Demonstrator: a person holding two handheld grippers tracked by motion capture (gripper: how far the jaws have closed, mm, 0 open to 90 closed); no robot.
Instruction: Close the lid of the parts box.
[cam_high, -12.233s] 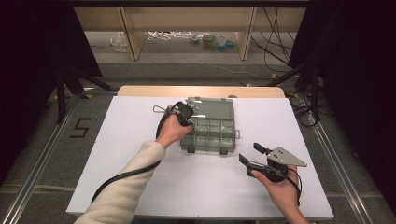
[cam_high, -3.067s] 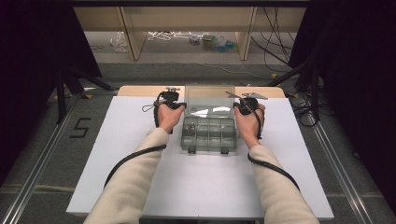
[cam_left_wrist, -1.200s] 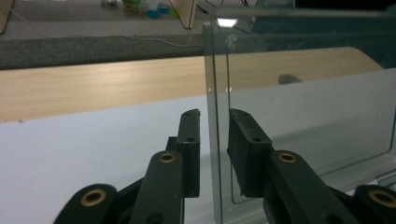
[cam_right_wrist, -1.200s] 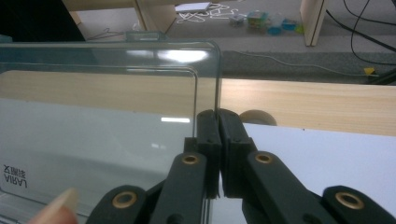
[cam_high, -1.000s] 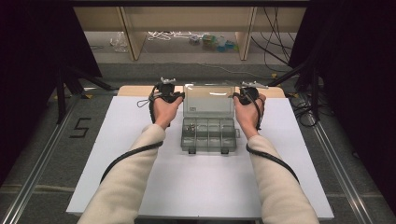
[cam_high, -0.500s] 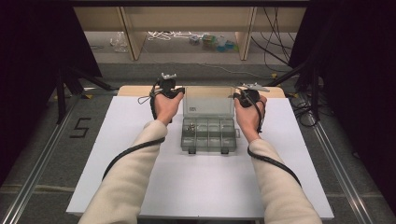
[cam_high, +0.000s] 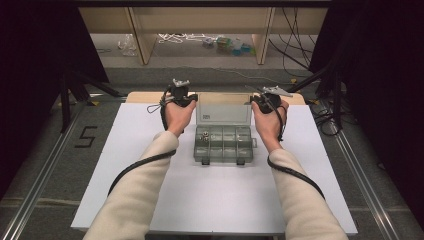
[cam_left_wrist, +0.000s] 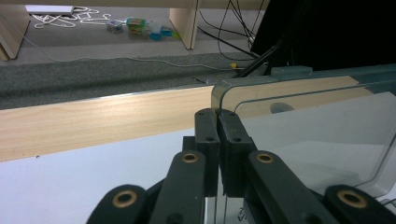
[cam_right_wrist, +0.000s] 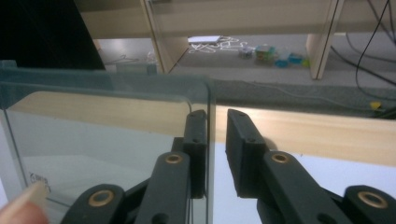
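our left gripper (cam_left_wrist: 218, 135) is clamped on the clear lid (cam_high: 223, 107)'s 9 o'clock edge; our right gripper (cam_right_wrist: 215, 140) stands apart, straddling its 3 o'clock edge. the lid has swung upright since a second ago, so the organizer box (cam_high: 223, 145) at bench (cam_high: 200, 200) centre stands open.

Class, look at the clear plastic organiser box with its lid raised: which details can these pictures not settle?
- High view: the small items in the grey compartment tray are too small to identify.
- Label on the clear plastic lid: print too small to read.
- Right gripper view: the lid edge sits between the jaws; contact unclear.
- Left gripper view: the tray is cut off by the bottom edge.
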